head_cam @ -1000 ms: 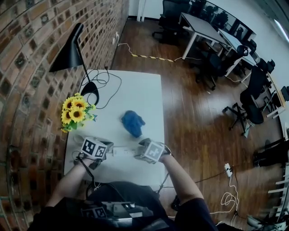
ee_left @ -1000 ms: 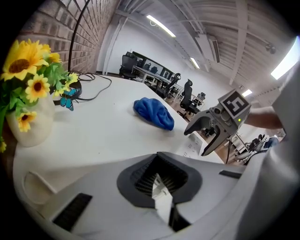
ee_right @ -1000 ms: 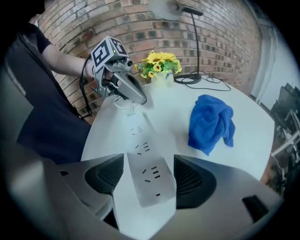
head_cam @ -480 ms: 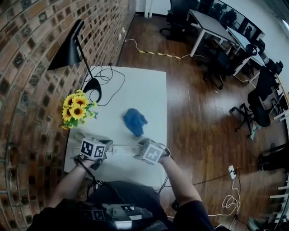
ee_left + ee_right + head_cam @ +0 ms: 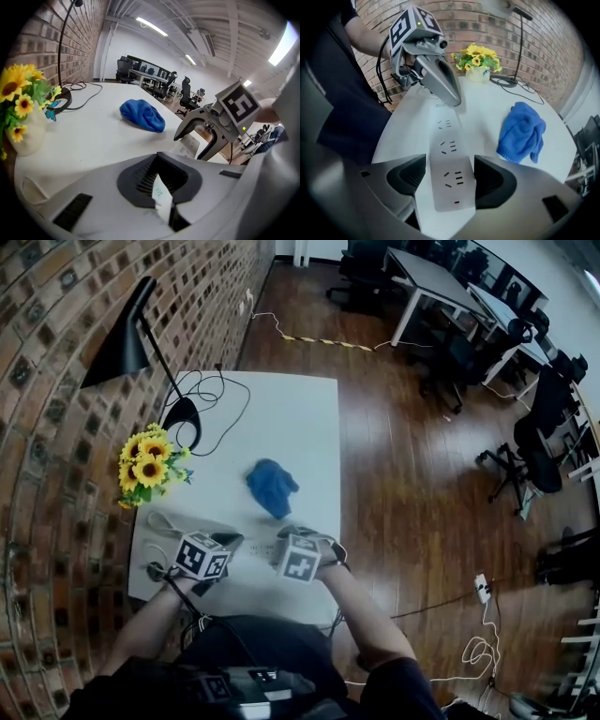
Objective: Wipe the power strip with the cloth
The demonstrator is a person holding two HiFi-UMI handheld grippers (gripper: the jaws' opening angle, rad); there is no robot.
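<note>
The white power strip (image 5: 451,168) lies flat on the white table (image 5: 281,418), close to the edge where the person stands, with its plug holes facing up. The right gripper (image 5: 450,159) points down at one end of it. Its two jaws are wide apart, one on each side of the strip, and they have just been closing in a little. The strip sits between them, and a thin gap shows on one side, so they are not squeezing it. The left gripper (image 5: 452,97) is at the far end of the strip, with its tip down by the table. Its jaws are pressed together, and a small white tag (image 5: 161,194) sticks up from between them. I cannot tell what the tag belongs to. The blue cloth (image 5: 271,487) lies in a soft heap further out on the table, near the strip but not touching it. No gripper is touching the cloth. A bunch of yellow sunflowers (image 5: 145,468) stands in a white pot (image 5: 30,136) at the side of the table by the brick wall (image 5: 47,381). A black lamp (image 5: 117,348) stands behind the flowers, and its black cord (image 5: 220,399) curls over the table top.
</note>
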